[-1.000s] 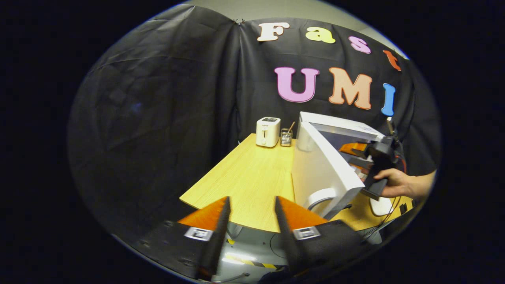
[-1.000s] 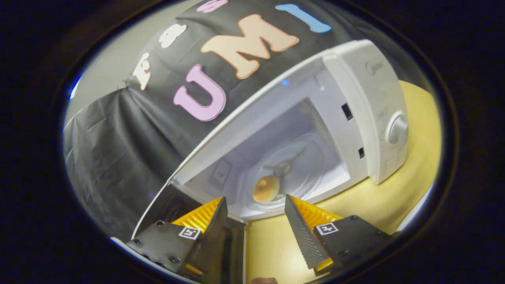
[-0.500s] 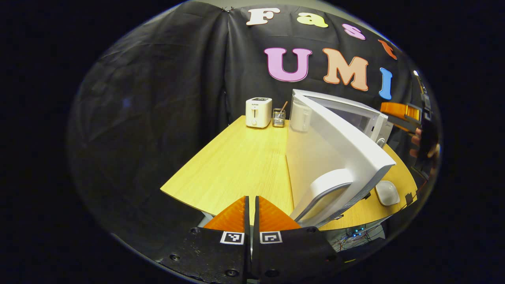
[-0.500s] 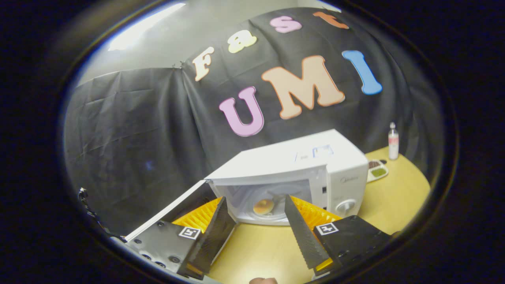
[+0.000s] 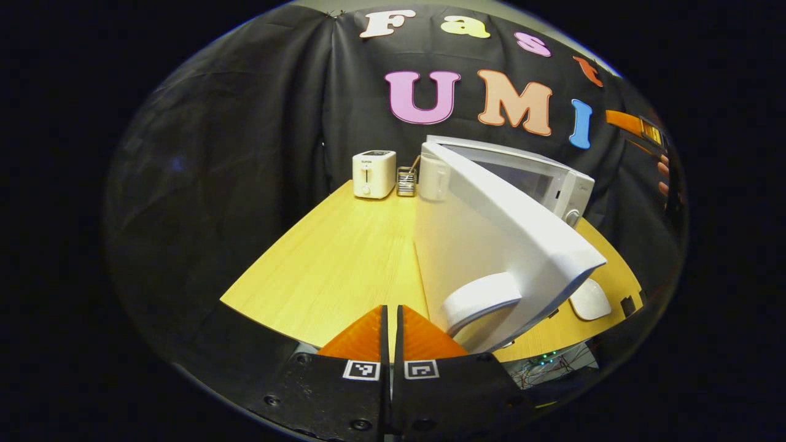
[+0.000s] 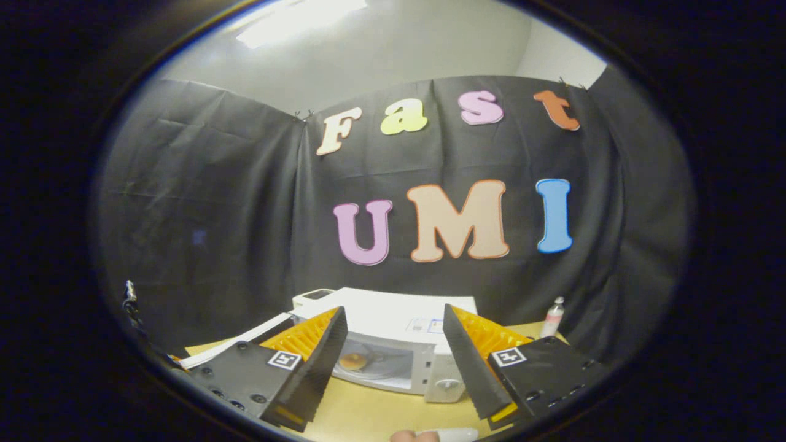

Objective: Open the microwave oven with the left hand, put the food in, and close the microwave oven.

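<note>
Food sits inside microwave, beyond parted fingers.

In the left gripper view, the white microwave's open door hides its cavity. At three o'clock, the other hand-held gripper is cut off at the edge.

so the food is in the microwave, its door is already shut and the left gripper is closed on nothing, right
Not quite: the door is wide open, swung out toward the camera in the left gripper view. The rest holds: the food sits inside the microwave in the right gripper view, and the left gripper is closed on nothing.
</note>
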A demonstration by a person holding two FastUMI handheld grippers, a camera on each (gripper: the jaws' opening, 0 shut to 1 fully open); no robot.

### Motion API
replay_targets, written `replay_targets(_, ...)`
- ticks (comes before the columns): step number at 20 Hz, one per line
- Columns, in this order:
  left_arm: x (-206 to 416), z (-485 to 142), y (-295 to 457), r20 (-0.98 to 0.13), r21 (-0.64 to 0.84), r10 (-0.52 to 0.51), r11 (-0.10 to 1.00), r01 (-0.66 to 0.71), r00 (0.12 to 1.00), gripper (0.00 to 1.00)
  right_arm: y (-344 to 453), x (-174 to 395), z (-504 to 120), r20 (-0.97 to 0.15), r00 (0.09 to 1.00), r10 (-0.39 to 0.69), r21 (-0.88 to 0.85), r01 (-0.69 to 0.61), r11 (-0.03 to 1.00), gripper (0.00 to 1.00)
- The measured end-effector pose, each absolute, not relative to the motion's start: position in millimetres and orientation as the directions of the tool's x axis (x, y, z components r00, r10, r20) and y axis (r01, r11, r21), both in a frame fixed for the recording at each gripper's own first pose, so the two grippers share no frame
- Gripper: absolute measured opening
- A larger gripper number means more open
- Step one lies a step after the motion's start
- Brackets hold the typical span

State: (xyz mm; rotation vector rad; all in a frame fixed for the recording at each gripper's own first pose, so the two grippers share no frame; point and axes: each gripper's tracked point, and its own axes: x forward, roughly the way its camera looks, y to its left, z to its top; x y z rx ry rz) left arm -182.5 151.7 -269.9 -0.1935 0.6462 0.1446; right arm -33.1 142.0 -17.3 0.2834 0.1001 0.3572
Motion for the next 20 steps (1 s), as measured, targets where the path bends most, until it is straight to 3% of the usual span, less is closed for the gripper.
replay_targets(6, -160, -267, 113, -0.593, -0.112, 0.050, 0.983, -0.144, 0.804, 0.00, 85, -42, -18, -0.065, 0.969, 0.238, 0.230, -0.217, 0.949, 0.92)
replay_targets(20, -84, -263, 11, -0.548, -0.097, -0.032, 0.995, -0.025, 0.836, 0.00, -1, -53, -17, -0.048, 0.990, 0.135, 0.165, -0.125, 0.978, 0.96)
